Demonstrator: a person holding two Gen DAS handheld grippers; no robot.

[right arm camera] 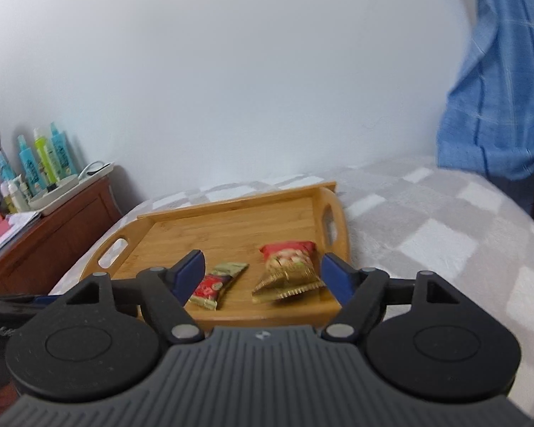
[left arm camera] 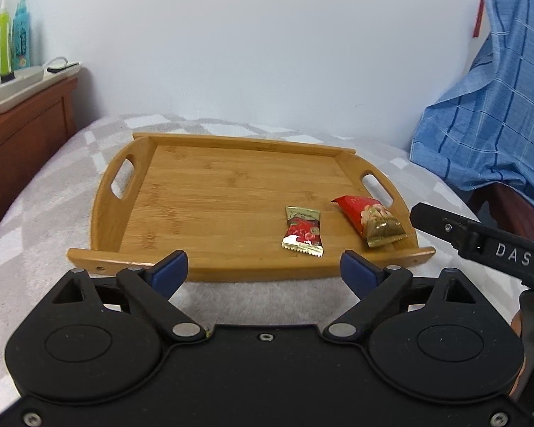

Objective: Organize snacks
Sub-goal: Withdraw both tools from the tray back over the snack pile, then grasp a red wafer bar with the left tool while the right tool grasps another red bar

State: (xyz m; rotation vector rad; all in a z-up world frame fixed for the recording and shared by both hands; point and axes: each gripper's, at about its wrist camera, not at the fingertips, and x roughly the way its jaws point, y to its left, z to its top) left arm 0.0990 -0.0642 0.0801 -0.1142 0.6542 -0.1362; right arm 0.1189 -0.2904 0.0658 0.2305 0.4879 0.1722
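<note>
Both grippers, left gripper (left arm camera: 263,267) and right gripper (right arm camera: 261,274), hang released and empty just short of the tray (left arm camera: 210,199). Two snack packets (left arm camera: 302,231) (left arm camera: 372,222) lie on it beyond the fingertips. More snacks likely need fetching next.

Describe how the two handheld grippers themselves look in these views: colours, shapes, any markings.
Both are black plastic, with two round discs at the base and angled linkage arms on silver pivot pins. The left gripper has blue pads and a smooth black body. The right gripper has matching blue pads and a ribbed grey centre; its side reads "DAS" in white.
</note>
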